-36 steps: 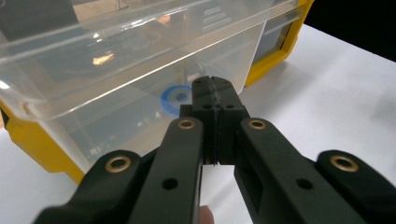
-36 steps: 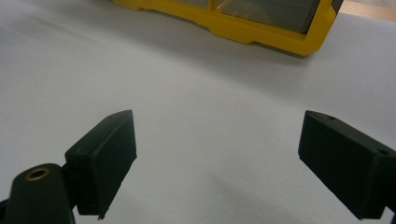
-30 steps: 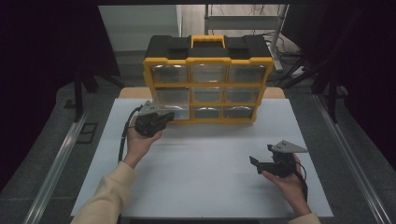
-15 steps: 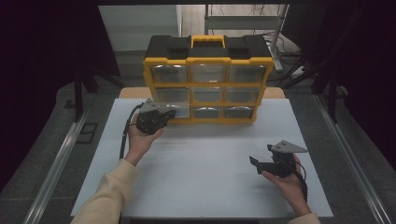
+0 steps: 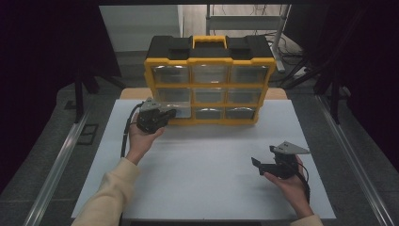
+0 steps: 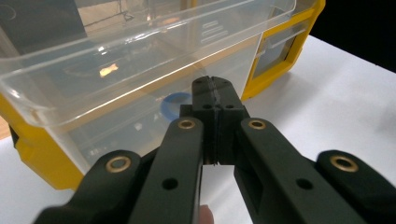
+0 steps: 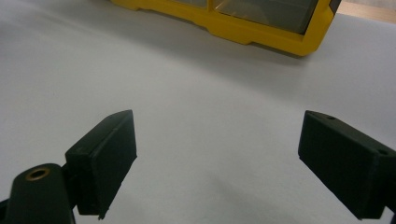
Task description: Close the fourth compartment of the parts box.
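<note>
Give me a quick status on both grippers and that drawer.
Left gripper shut at bottom-left clear drawer, drawer partly out. Right gripper open over white table. Nothing in the way.

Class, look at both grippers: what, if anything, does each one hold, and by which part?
The left gripper is shut on the front edge of the clear drawer in the yellow organizer's bottom-left slot. The right gripper is open above the table, holding nothing.

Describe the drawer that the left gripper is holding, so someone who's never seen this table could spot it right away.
On the white table stands a yellow organizer with a black top and three rows of clear drawers. The one meant is the bottom-left drawer, where the left gripper is shut on its front edge. Unlike its neighbours it is pulled out, and a blue ring shows through its clear wall.
</note>
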`<state>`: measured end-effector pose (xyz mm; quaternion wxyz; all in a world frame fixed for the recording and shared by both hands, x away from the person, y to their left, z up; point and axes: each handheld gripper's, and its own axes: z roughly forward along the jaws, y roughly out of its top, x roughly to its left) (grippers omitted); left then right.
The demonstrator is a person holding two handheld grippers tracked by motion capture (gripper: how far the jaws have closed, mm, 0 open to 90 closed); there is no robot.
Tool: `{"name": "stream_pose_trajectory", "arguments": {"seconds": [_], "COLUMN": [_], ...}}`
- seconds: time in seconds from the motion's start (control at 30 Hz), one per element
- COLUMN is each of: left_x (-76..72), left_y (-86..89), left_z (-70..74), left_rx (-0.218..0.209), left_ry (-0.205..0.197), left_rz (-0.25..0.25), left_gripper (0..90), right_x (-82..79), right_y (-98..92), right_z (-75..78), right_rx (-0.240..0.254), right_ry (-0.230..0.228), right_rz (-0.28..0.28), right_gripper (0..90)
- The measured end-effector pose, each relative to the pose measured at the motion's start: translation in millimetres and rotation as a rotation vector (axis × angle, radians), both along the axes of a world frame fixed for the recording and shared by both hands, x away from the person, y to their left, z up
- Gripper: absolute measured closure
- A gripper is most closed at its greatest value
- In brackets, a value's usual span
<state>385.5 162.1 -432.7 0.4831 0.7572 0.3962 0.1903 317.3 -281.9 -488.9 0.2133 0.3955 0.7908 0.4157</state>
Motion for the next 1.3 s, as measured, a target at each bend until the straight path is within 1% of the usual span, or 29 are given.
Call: {"name": "stream_pose_trajectory", "arguments": {"seconds": [0.17,0.23,0.37,0.5,0.67,0.73,1.0,1.1,1.3], "left_x": [2.8,4.2,6.9,9.0,11.9,12.9,18.2,20.4,23.6], "left_y": [0.8,0.2,-0.4,-1.5,-2.0,-2.3,-3.2,-2.6,-3.5], "left_z": [-0.3,0.7,2.2,3.9,5.5,5.4,8.3,9.4,10.2], "left_rx": [-0.009,0.0,0.003,0.015,0.021,0.016,0.032,0.017,0.023], "left_ry": [0.01,0.011,0.012,0.011,0.011,0.014,0.018,0.026,0.027], "left_rz": [0.002,0.004,0.008,0.009,0.014,0.018,0.029,0.03,0.037], "left_gripper": [90.0,89.9,89.9,89.9,89.9,89.9,89.9,89.8,89.8], "right_x": [-0.2,-0.1,0.3,0.2,0.1,0.1,0.4,0.4,0.4], "right_y": [0.1,0.1,0.2,0.2,0.5,0.5,0.2,0.1,1.2], "right_z": [0.3,0.3,0.1,0.1,0.1,0.1,0.2,0.2,-0.2], "right_rx": [0.003,0.003,0.002,0.003,0.002,0.003,0.003,0.004,-0.002], "right_ry": [-0.001,-0.001,0.0,-0.001,0.0,0.0,0.0,-0.001,0.0], "right_rz": [0.003,0.004,0.004,0.005,0.006,0.006,0.006,0.005,0.007], "right_gripper": [11.9,11.9,11.9,11.9,11.9,11.9,11.9,11.9,11.9]}}
